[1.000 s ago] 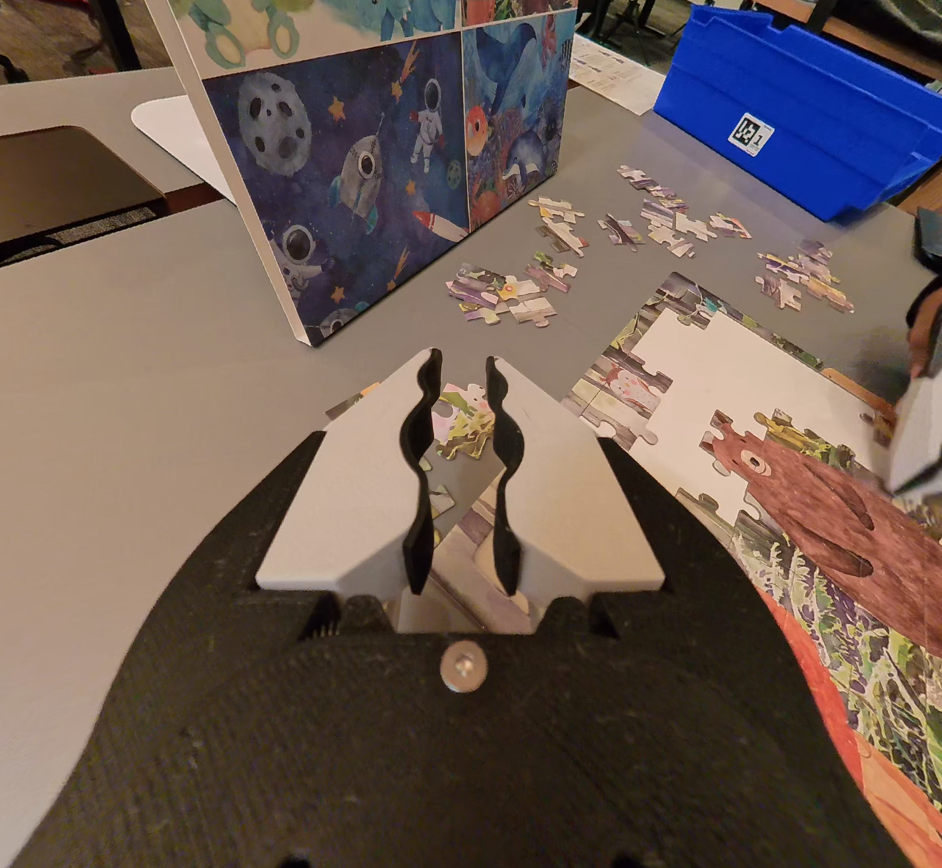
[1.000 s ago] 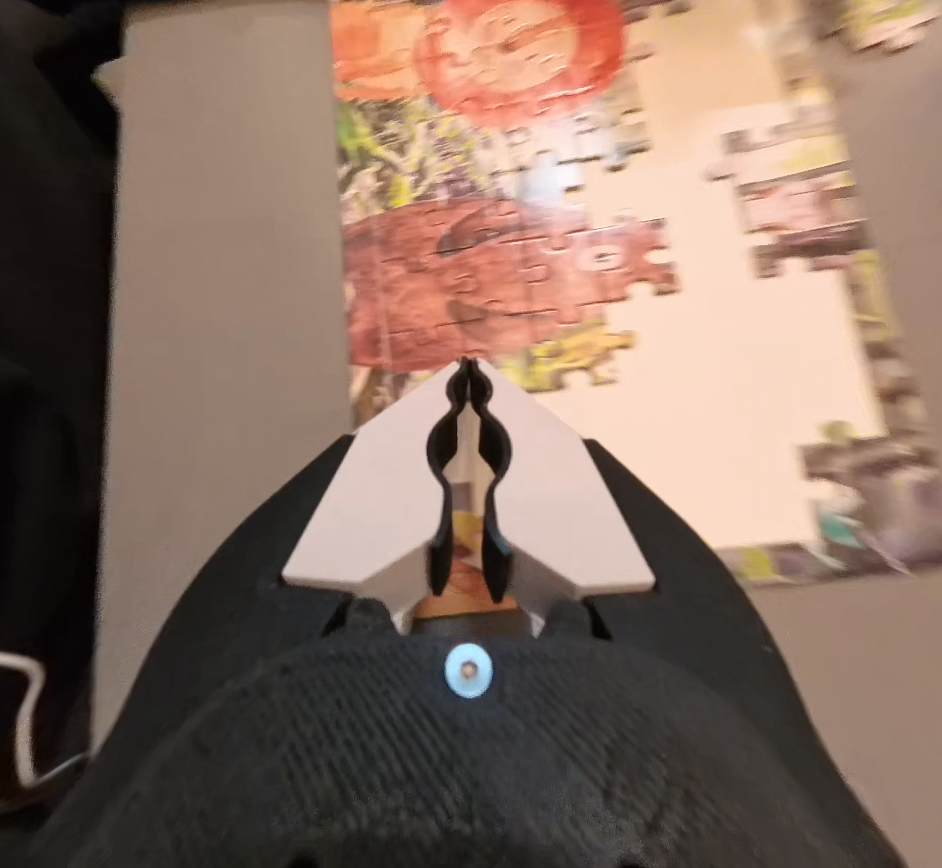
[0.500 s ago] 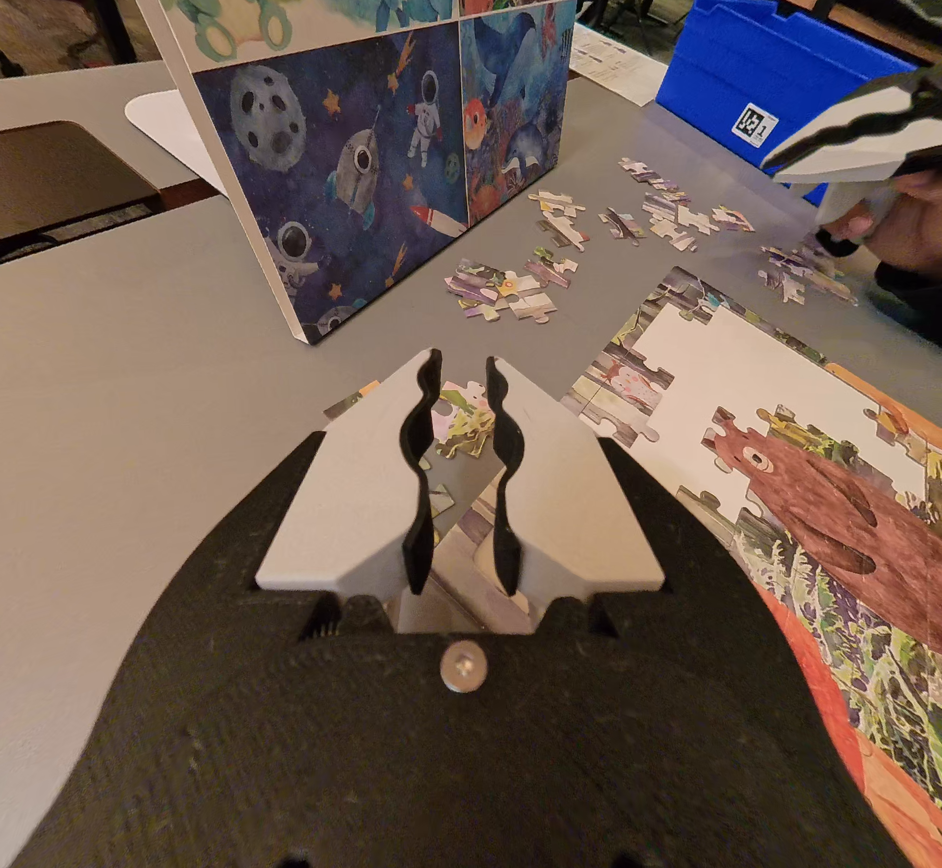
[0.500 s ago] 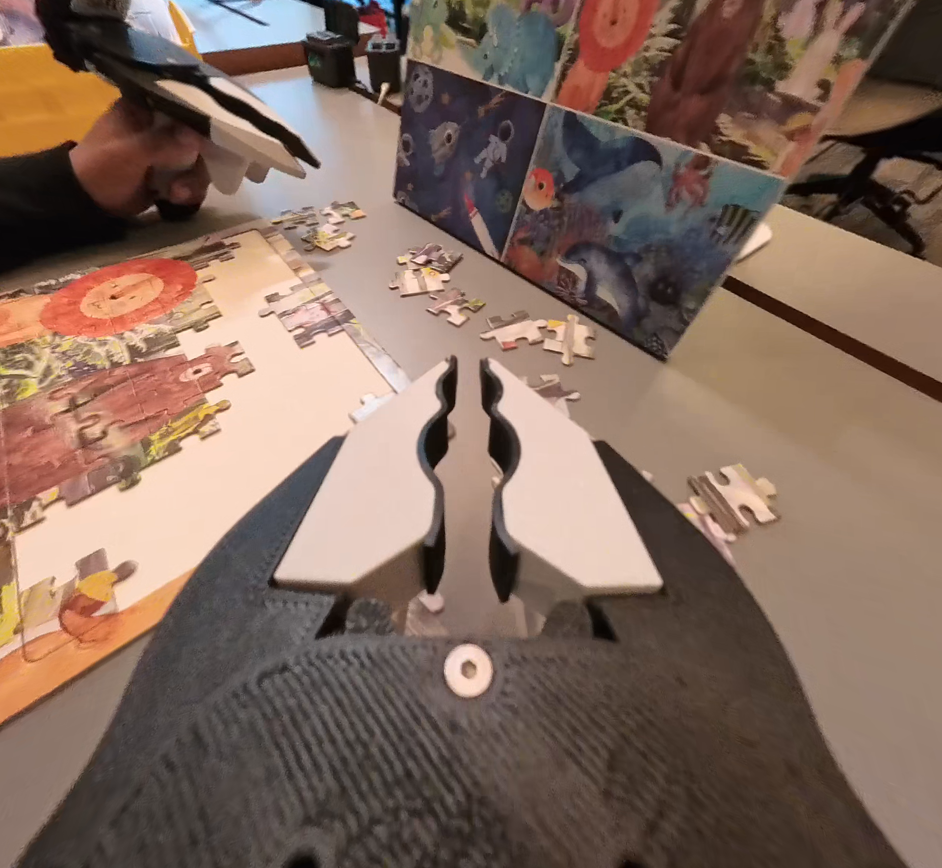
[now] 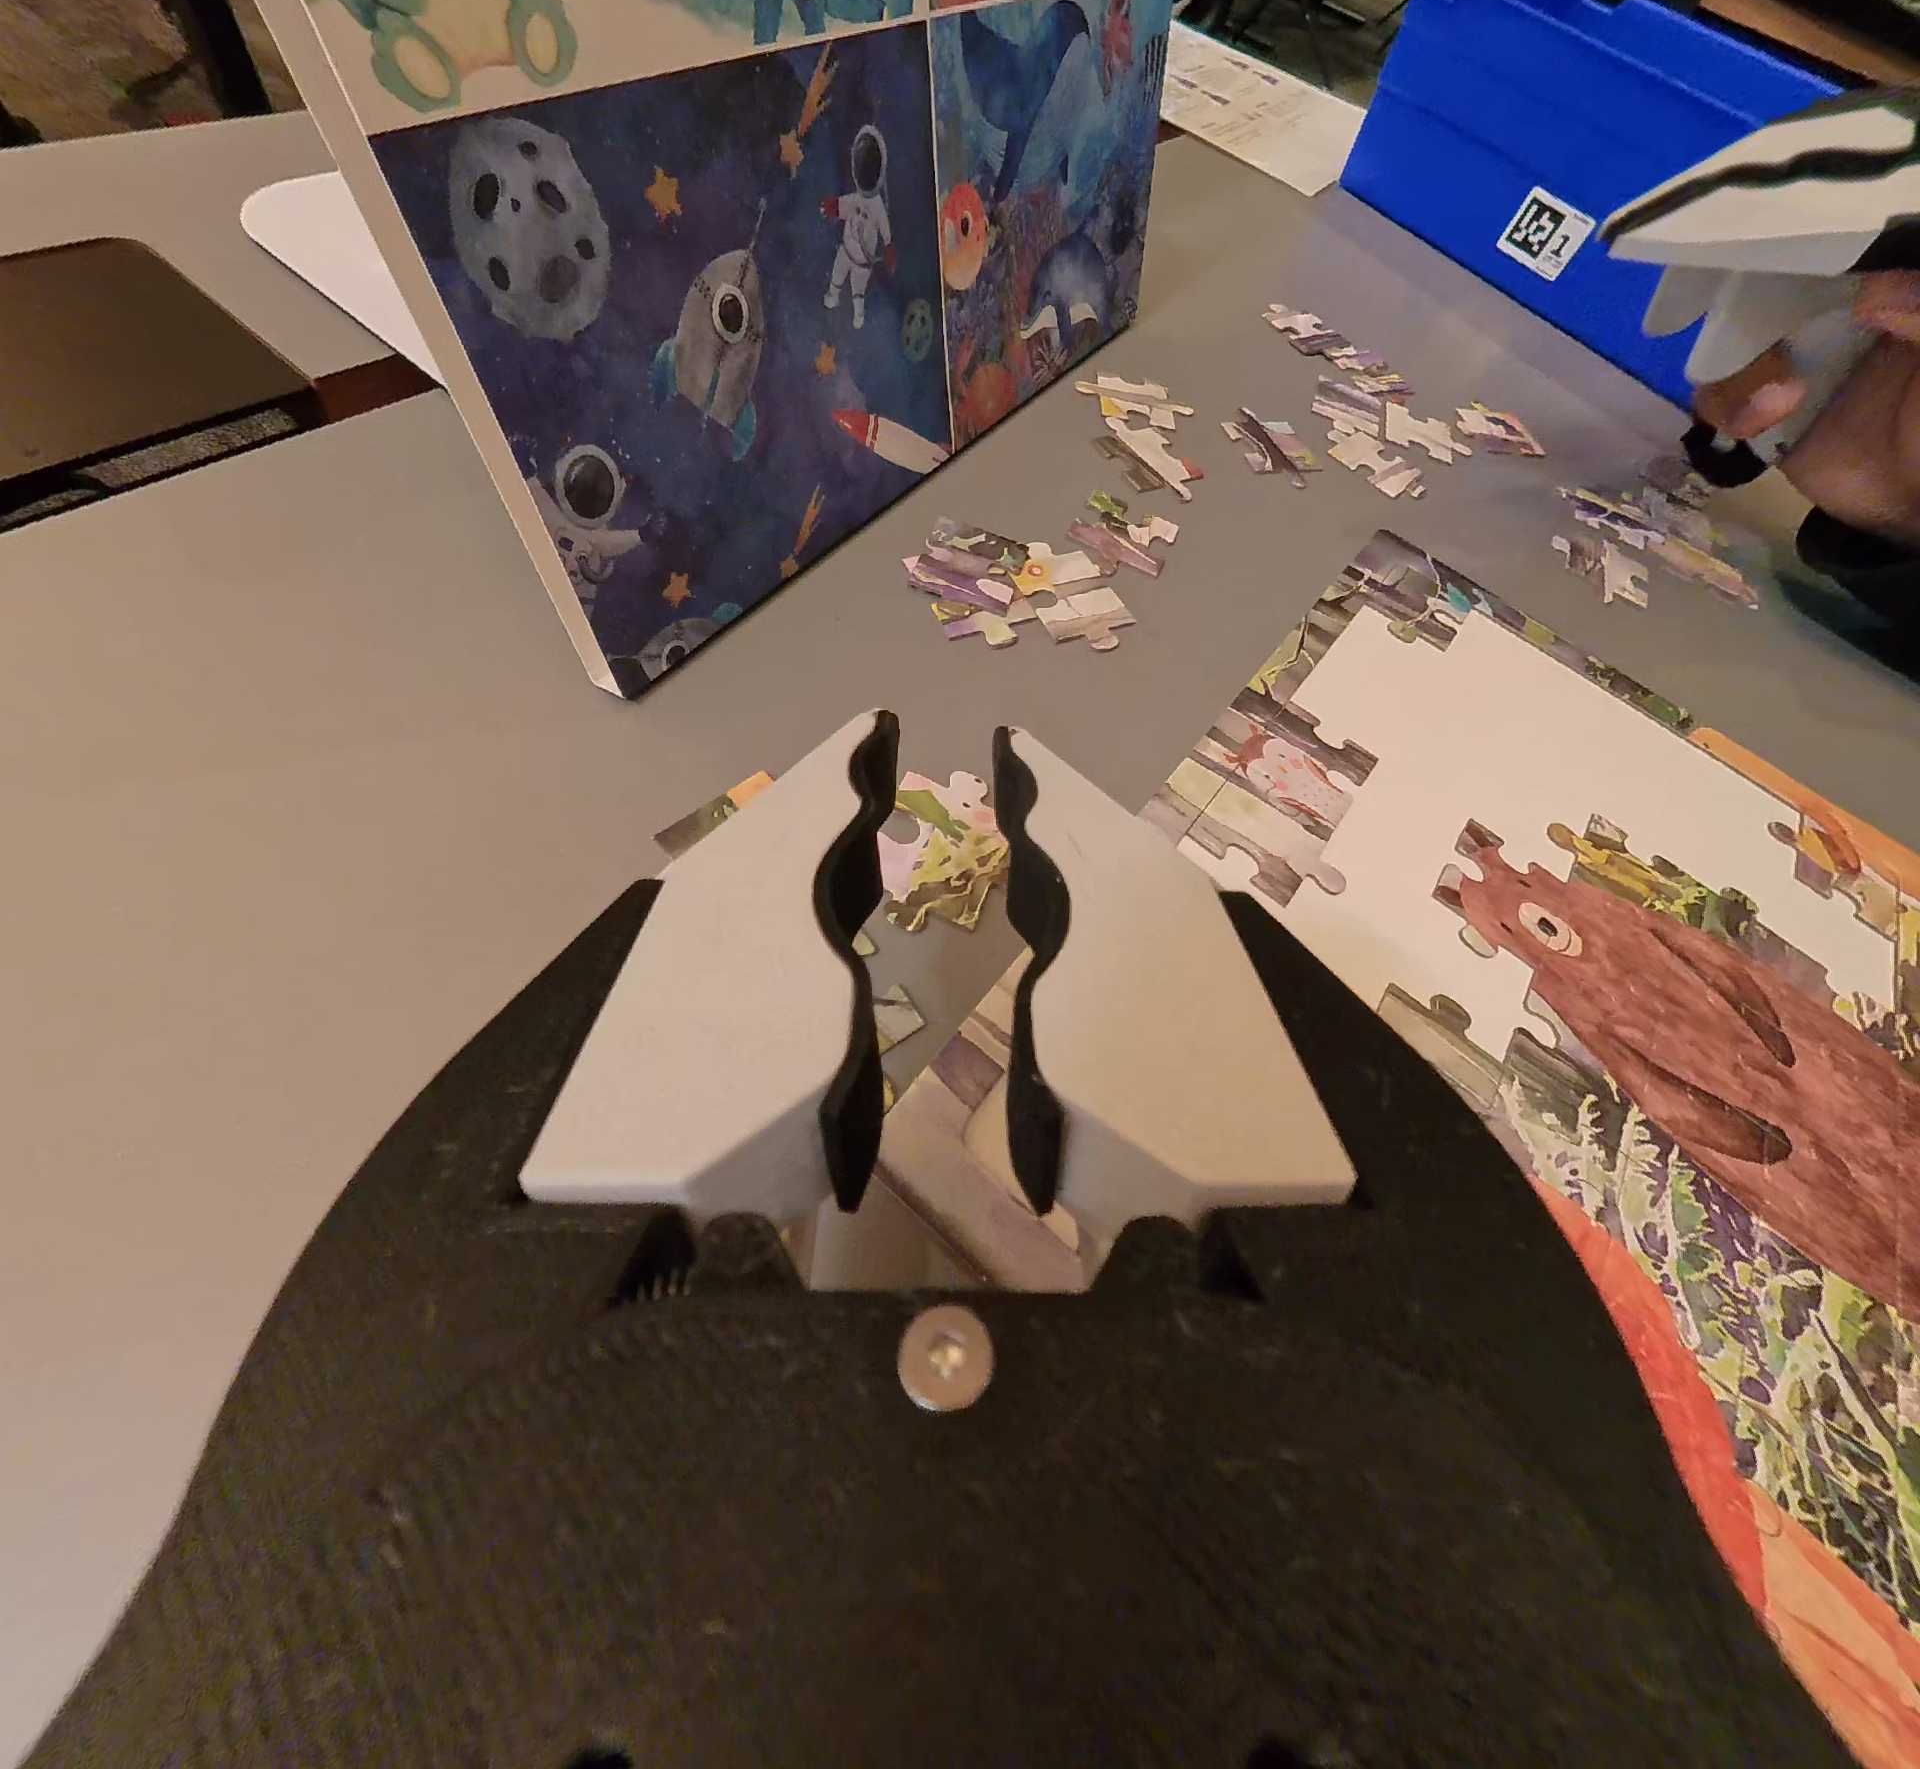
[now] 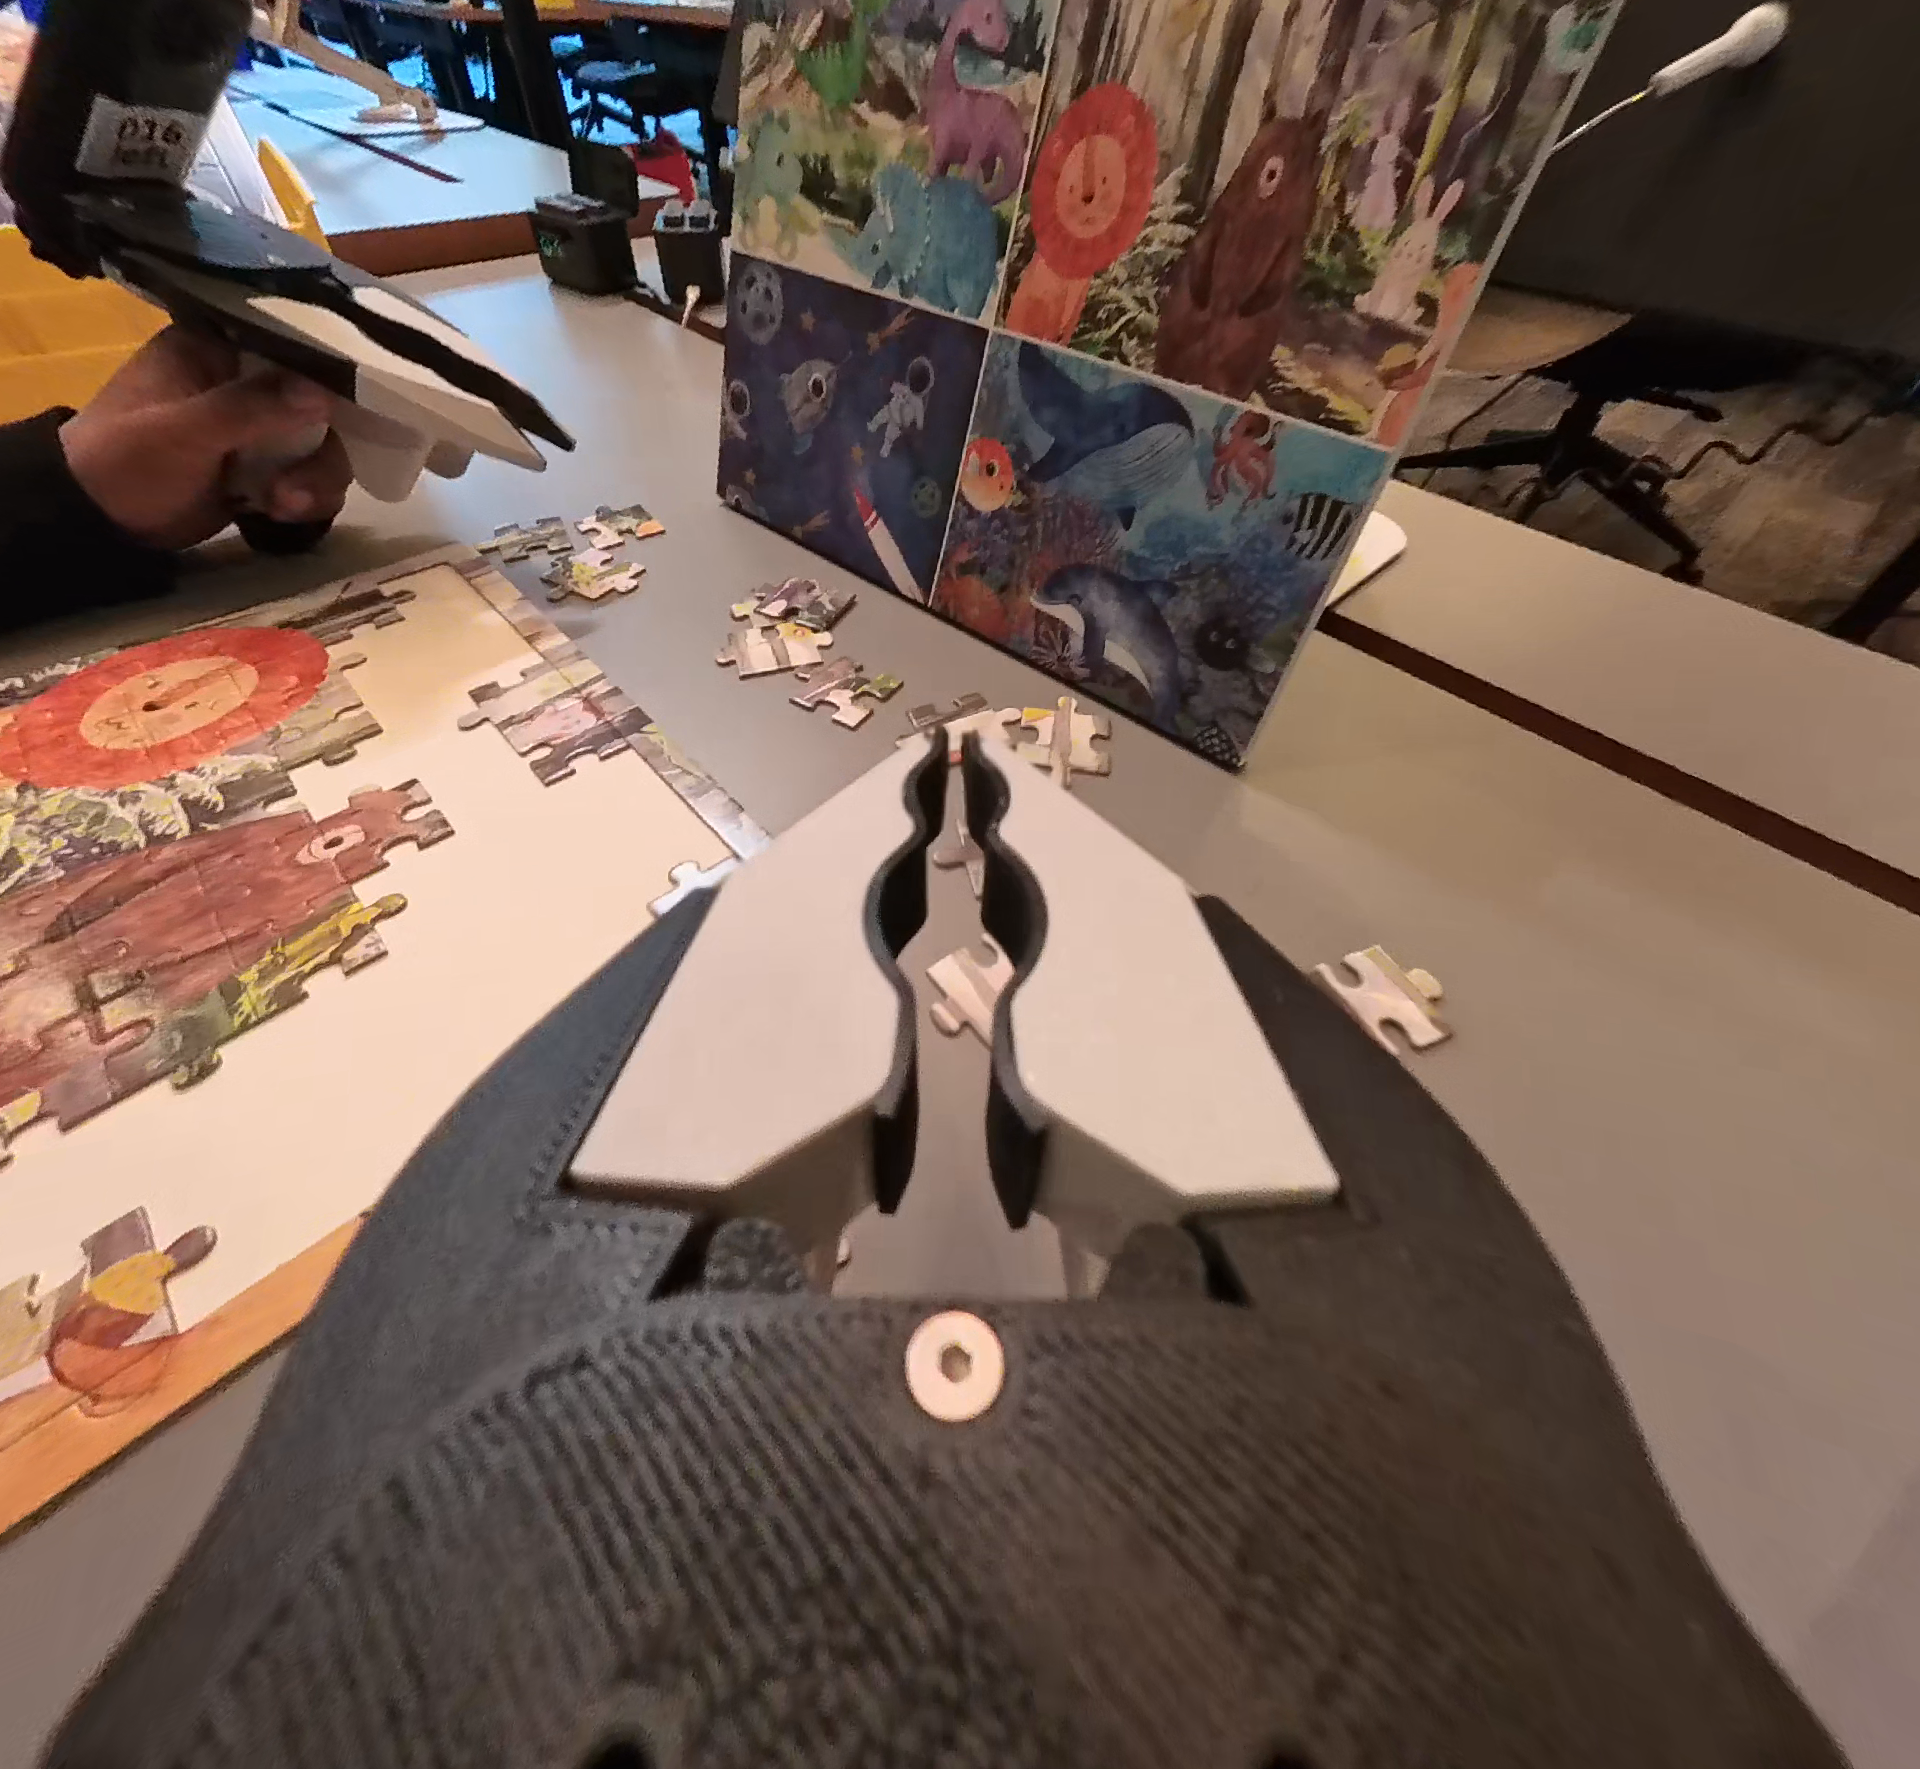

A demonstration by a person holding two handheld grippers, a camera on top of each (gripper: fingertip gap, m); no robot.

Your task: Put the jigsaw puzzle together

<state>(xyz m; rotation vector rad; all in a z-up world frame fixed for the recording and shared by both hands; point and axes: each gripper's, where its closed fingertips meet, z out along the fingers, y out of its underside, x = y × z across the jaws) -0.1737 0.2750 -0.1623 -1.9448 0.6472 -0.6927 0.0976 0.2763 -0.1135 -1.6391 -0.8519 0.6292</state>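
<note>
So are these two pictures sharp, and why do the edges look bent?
Left wrist view: mostly sharp, warm indoor light; the wide lens bows the picture board and table, and the left claw looms large. Right wrist view: loose pieces crisp, the black body at the bottom soft, the right claw similarly stretched.

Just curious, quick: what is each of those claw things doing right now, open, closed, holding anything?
Left gripper: open, holding nothing.
Right gripper: open a narrow gap, holding nothing.
</note>
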